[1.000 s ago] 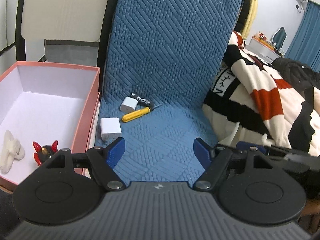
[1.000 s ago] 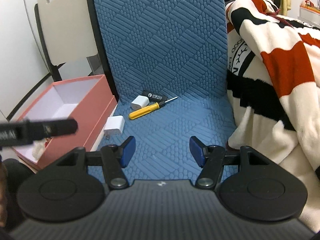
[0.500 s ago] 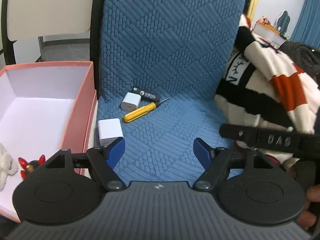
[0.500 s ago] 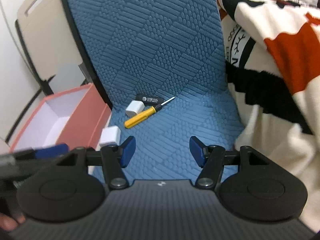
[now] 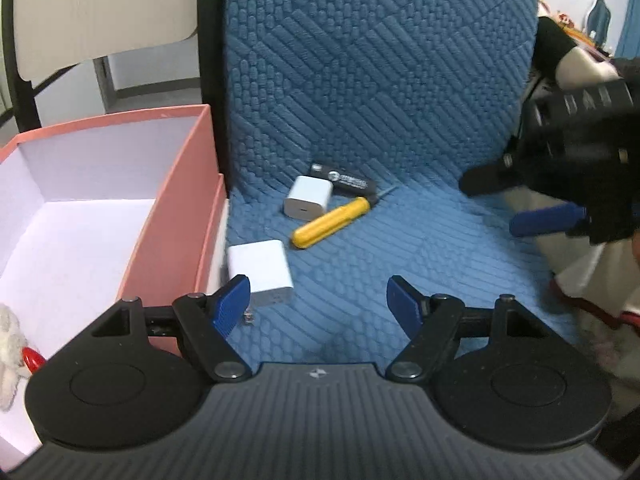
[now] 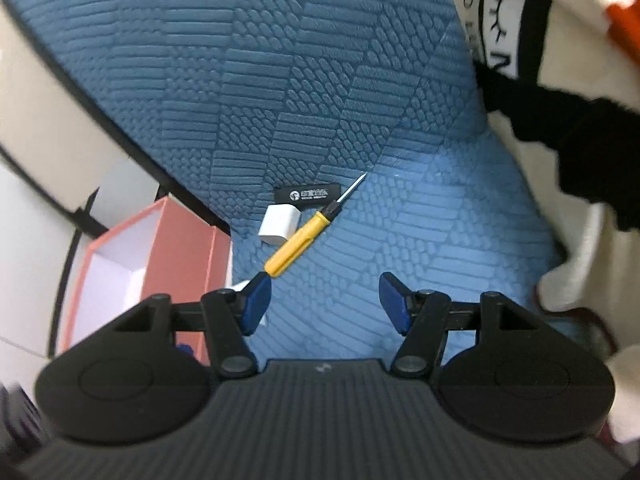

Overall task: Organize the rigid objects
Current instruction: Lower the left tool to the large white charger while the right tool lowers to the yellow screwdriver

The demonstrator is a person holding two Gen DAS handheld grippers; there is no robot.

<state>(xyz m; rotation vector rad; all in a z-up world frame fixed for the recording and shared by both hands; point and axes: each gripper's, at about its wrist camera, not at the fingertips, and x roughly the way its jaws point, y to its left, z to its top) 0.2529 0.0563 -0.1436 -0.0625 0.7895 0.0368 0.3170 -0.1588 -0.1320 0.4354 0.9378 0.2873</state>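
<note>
Both sets of fingers parted wide, empty: left gripper (image 5: 319, 304) near white charger (image 5: 262, 271); right gripper (image 6: 325, 302) near yellow screwdriver (image 6: 302, 239).

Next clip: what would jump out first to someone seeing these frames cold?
The yellow screwdriver stands out most, lying on the blue quilted cushion beside a small white charger and a black stick-shaped device. A larger white charger sits nearer, next to the open pink box on the left. Both the left gripper and right gripper are open and empty.
</note>
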